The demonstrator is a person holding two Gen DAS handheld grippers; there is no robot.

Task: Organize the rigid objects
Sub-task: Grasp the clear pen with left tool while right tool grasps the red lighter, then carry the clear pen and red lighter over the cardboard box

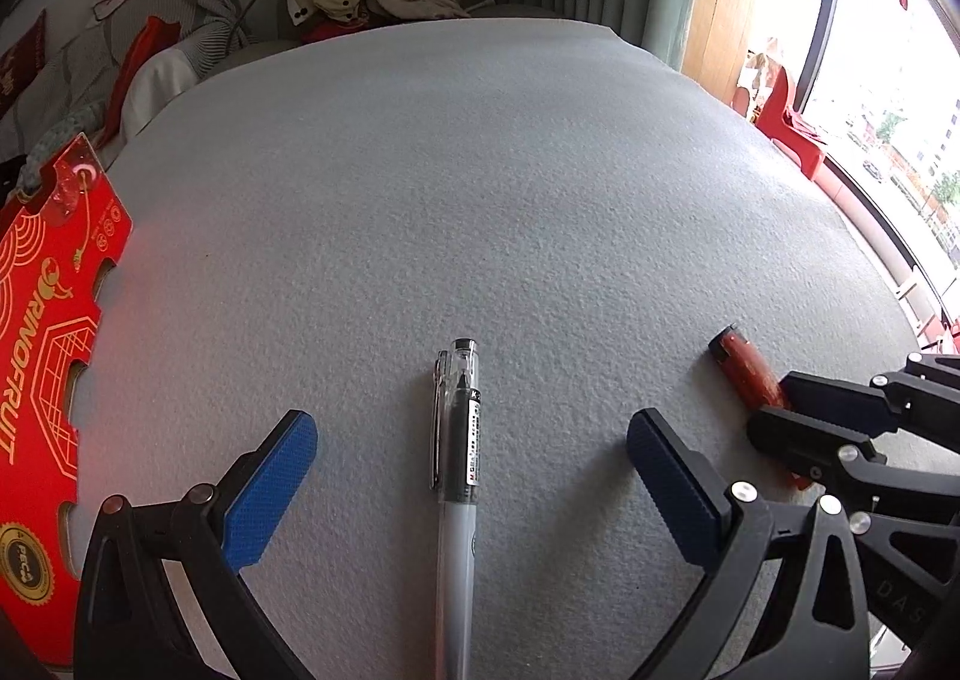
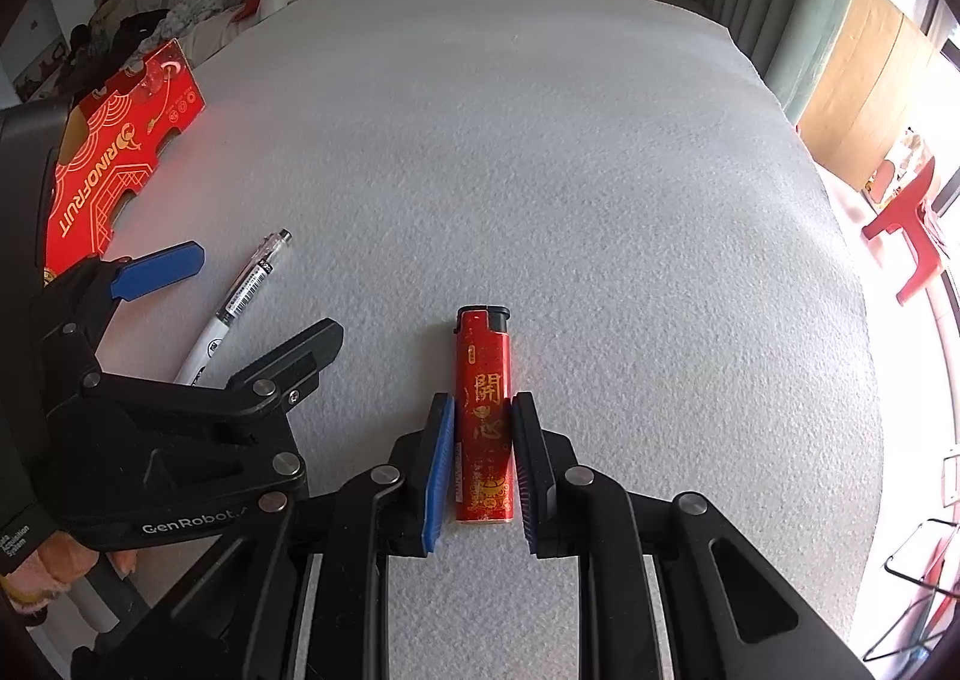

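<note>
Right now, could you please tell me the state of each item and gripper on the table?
Lighter: lying flat on the grey cloth, clamped between the right gripper's pads.
Pen: lying flat, capped, between the left gripper's open fingers, untouched.
Right gripper: shut on the lighter.
Left gripper: open, straddling the pen.
Red cardboard sheet: lying at the table's left edge.

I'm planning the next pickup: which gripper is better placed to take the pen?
Left. The pen lies between the left gripper's open fingers, while the right gripper is shut on the lighter.
</note>
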